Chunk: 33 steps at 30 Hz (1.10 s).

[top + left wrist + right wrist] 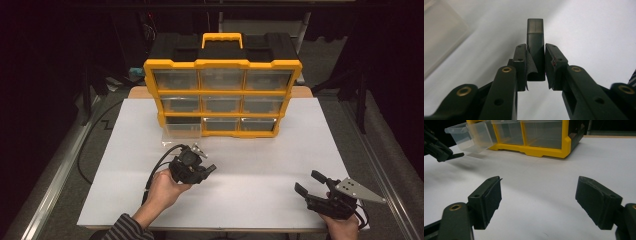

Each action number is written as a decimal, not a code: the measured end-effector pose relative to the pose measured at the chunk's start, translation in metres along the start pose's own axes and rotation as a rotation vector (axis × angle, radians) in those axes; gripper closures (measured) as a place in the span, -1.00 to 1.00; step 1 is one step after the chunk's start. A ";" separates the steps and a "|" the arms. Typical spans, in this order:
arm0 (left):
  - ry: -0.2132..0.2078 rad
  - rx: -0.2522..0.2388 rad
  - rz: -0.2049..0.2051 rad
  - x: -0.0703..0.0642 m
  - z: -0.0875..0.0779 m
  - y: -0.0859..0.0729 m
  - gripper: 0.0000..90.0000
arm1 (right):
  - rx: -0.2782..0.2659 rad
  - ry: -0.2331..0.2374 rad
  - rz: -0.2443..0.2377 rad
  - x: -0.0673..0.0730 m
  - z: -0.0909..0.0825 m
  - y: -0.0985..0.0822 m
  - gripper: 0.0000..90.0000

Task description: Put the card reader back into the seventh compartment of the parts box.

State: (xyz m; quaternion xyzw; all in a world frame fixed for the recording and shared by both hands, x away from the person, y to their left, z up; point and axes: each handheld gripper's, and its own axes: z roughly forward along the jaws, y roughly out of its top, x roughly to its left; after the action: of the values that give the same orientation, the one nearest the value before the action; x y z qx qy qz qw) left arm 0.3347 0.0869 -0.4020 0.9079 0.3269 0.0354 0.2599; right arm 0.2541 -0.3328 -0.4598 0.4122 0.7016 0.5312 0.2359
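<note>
A yellow and black drawer cabinet (222, 92) stands at the back of the white table. Its bottom-left clear drawer (182, 130) is pulled out; the right gripper view shows the same drawer (471, 136) jutting forward. My left gripper (535, 53) is shut on a small black stick with a smoky cap (535, 37), which points out past the pads. In the high view the left gripper (207, 170) hovers just in front of the drawer. My right gripper (310, 182) rests low at the front right, and the right gripper view shows it (539, 195) open with nothing between its pads.
The white table (260, 165) has bare room between the two grippers and in front of the cabinet (541, 151). A black cable (160, 162) trails from the left gripper. Dark floor and metal rails flank the table on both sides.
</note>
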 end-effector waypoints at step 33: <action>0.040 -0.123 -0.059 0.031 -0.058 0.017 0.61 | 0.002 0.000 0.007 -0.001 0.000 0.000 -0.53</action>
State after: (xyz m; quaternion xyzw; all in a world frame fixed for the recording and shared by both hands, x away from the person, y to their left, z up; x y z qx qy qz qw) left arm 0.3556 0.1208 -0.3471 0.8794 0.3556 0.0658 0.3095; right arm 0.2546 -0.3331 -0.4601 0.4150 0.7006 0.5314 0.2336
